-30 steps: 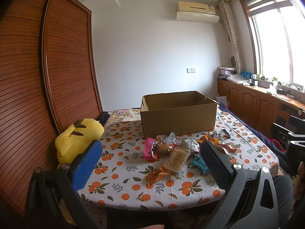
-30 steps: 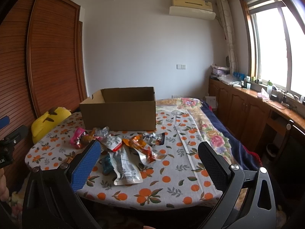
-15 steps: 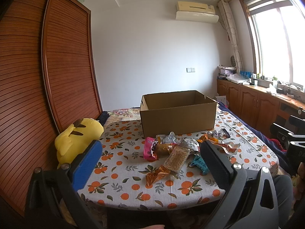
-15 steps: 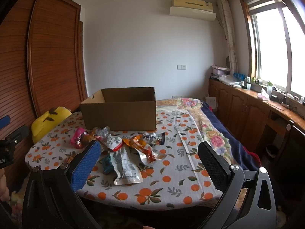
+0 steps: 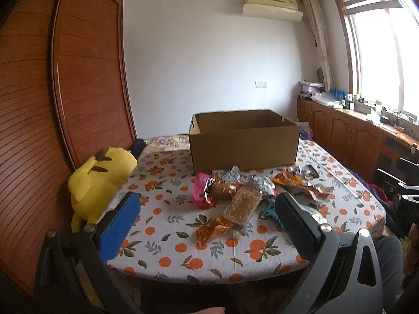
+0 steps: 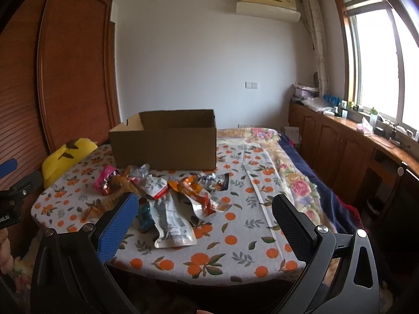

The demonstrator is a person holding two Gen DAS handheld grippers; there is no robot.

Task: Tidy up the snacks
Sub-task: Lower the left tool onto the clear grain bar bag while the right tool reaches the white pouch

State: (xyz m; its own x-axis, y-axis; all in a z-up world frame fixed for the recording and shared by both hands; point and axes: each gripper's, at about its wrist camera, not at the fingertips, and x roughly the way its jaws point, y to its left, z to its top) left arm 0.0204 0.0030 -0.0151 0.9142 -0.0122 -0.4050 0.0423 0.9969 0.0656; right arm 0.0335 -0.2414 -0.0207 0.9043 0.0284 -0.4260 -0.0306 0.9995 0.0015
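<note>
Nothing much has shifted over the last second: both wrist views hold almost the same framing, so I read this as a pause before the first pick, with no snack lifted yet.

From where I sit, the snacks [image 5: 246, 196] lie in a loose heap on the table, just in front of the cardboard box [image 5: 243, 141], none of them inside it as far as I can see. The clear packet of brown grains [image 5: 242, 205] is flat and stiff-looking, resting partly over an orange foil wrapper [image 5: 212, 230] that is crinkled and twisted. Beside them sits a pink packet [image 5: 201, 192], and in the right view a long white pouch [image 6: 171, 222] lies nearest me, glossy and limp. The foil will likely slip and crush, so I would take a flat packet by its edge.

My left gripper [image 5: 207, 225] hangs ahead of the table's near edge with its jaws spread wide and nothing between them; its blue pad [image 5: 119, 227] is ribbed. My right gripper [image 6: 204, 227] is likewise spread and empty.

The box is plain brown corrugated card, open-topped, with straight walls. Under everything is a tablecloth [image 5: 167, 238] printed with oranges and leaves. A soft yellow plush toy [image 5: 99, 183] leans at the table's left side.
</note>
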